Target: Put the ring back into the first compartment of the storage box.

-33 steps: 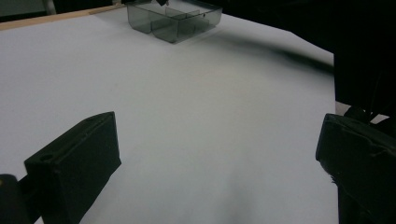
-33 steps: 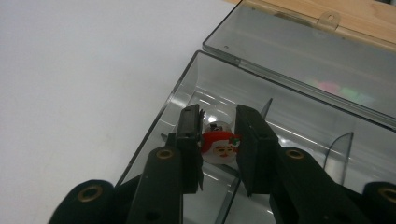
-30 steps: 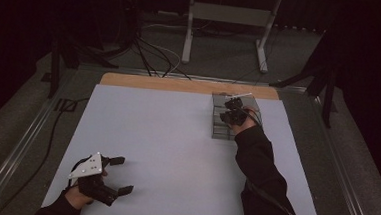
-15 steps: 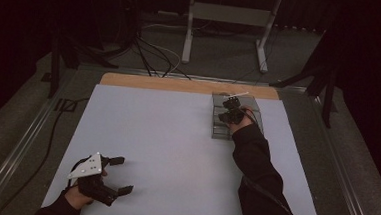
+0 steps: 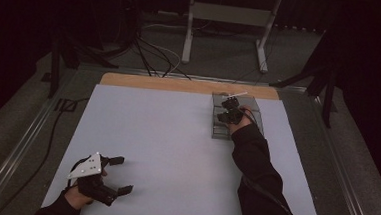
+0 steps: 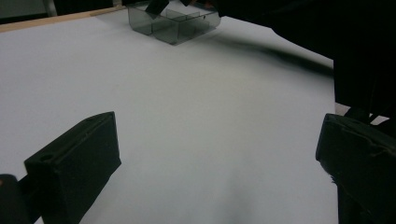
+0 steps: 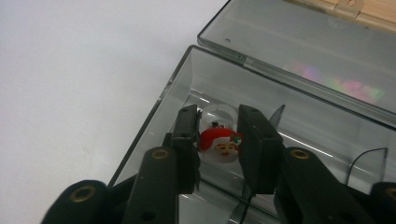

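Note:
A clear grey compartment box (image 5: 217,133) (image 7: 154,116) stands at the table's far right, with its lid (image 7: 303,51) folded back. My right gripper (image 5: 227,111) (image 7: 218,114) reaches down into one compartment. A small red-and-white Santa-face charm (image 7: 219,142) on a clear ring sits between its jaws and touches both pads. Those jaws have just been opening a little, with the charm still between them. My left gripper (image 5: 124,173) (image 6: 219,163) hovers low over the white table (image 5: 166,136) at the near left, open, with nothing between its fingers.
The box (image 6: 177,28) has several compartments divided by thin walls. A wooden strip (image 5: 180,84) runs along the table's far edge. Cables and a metal stand (image 5: 229,19) lie on the floor beyond. A dark sleeve (image 5: 255,166) stretches from the near edge to the box.
The right hand has shifted very slightly over the box. The left gripper has kept still.

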### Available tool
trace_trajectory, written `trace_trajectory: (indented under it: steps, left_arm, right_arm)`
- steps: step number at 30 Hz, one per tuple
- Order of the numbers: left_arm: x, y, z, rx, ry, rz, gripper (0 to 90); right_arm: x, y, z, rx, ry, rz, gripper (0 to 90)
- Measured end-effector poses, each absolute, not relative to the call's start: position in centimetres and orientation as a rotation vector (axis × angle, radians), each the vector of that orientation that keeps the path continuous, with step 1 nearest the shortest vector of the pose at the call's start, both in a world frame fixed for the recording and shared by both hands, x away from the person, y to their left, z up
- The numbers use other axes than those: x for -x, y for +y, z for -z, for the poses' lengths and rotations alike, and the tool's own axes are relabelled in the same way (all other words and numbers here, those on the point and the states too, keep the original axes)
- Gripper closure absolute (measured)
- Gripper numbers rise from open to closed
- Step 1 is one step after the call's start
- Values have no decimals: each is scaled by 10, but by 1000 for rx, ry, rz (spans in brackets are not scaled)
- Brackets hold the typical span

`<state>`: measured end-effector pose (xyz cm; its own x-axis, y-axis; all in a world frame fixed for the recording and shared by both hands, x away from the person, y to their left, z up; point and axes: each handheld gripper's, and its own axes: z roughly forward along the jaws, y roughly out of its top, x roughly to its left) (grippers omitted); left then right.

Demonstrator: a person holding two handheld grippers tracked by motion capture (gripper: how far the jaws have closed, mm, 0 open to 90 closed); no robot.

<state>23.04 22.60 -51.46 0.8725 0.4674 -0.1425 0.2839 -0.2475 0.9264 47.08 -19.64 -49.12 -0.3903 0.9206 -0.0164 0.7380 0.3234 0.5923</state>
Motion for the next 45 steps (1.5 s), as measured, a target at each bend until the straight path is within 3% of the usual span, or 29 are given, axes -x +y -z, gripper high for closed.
trace_trajectory:
  steps: [8,15,19,25,29,45]
  left_arm:
    - [-230,226,515,-1850,564,-191,5]
    - [-231,226,515,-1852,566,-192,5]
    - [-231,227,515,-1842,569,-190,5]
    - [-231,226,515,-1849,568,-191,5]
    - [-231,228,515,-1841,576,-191,5]
    - [-231,227,515,-1842,574,-192,5]
  right_arm:
    - [-464,-200,479,-1463,2217,-852,383]
    - [-453,-204,463,-1419,2220,-936,263]
    - [-446,-203,456,-1386,2233,-990,140]
    - [-435,-202,445,-1377,2272,-1034,122]
    - [-428,-202,440,-1353,2303,-1102,4]
    - [-396,-220,422,-1265,2319,-1179,3]
